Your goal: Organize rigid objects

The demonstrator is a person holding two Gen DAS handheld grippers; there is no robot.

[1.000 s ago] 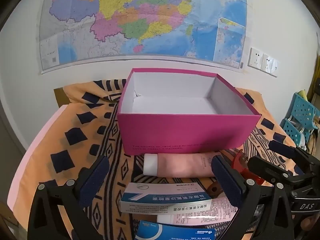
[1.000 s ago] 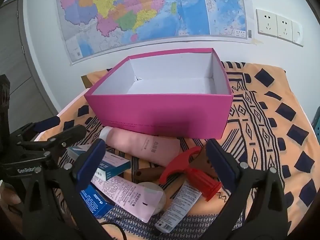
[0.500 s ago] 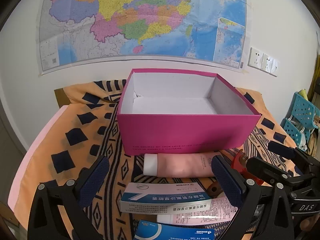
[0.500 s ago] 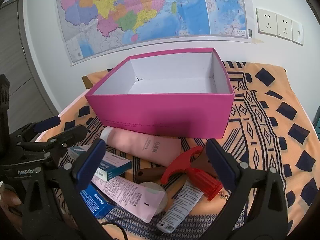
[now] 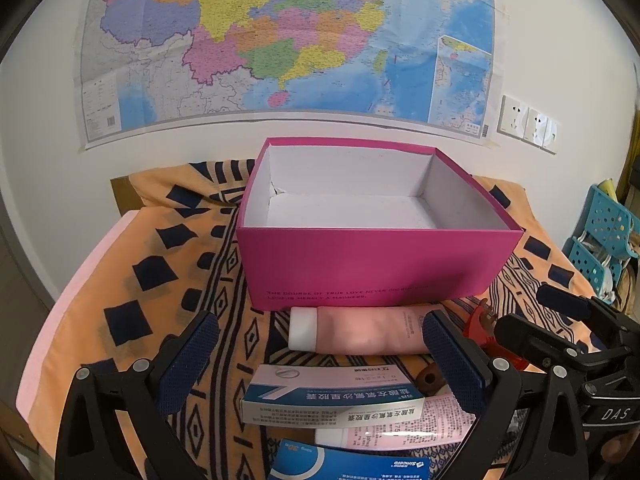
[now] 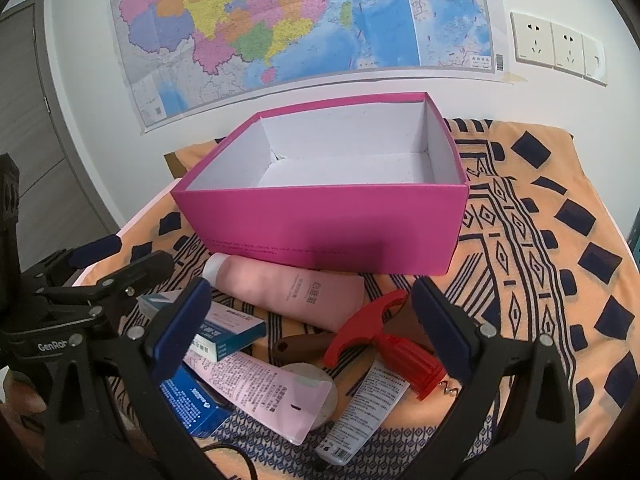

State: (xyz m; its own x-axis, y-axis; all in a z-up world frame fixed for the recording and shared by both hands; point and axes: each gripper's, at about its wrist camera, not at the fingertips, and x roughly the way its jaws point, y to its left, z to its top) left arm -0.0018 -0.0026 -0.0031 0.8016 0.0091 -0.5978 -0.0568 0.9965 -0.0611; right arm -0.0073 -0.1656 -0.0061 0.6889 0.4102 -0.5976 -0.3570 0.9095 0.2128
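Right wrist | magenta box (image 6: 328,220): white inside, lidless | red corkscrew (image 6: 384,340) | both grippers' fingers wide, holding nothing

A room in a home. A large map (image 5: 288,40) hangs on the white wall beside wall sockets (image 6: 560,46). A patterned orange cloth (image 6: 540,220) covers the counter, with a grey door (image 6: 36,128) nearby.

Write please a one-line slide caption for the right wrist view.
Open right gripper hovers over tubes, cartons and a red corkscrew before the empty pink box.
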